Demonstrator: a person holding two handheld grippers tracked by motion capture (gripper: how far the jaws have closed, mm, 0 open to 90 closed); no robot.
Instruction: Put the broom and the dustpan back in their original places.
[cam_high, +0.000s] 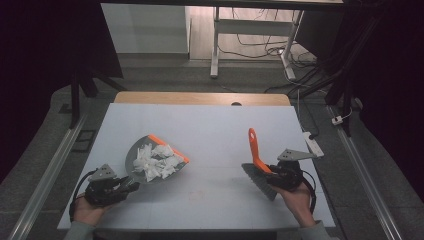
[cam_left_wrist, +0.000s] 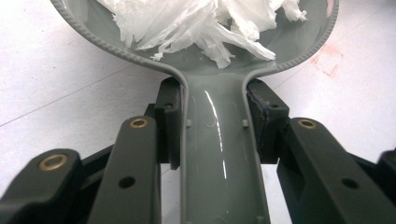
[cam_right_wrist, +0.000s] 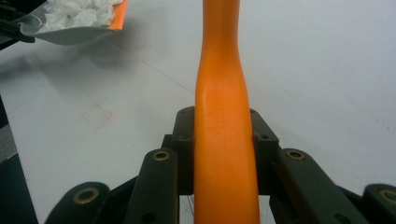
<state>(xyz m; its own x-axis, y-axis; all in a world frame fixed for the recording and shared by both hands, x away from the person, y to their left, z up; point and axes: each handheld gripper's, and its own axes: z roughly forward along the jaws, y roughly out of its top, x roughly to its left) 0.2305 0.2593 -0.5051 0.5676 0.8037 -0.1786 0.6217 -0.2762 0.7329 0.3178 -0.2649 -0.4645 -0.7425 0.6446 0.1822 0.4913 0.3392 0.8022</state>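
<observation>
no readable text, label, brand, number or sign on anything in view

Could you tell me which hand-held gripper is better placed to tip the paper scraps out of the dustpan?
The left hand-held gripper. It is already clamped on the handle of the grey dustpan, which holds the white paper scraps. The right hand-held gripper is occupied, shut on the orange brush well off to the side.

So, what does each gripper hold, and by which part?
Left gripper: grey dustpan, by its handle. Right gripper: brush, by its orange handle.
</observation>
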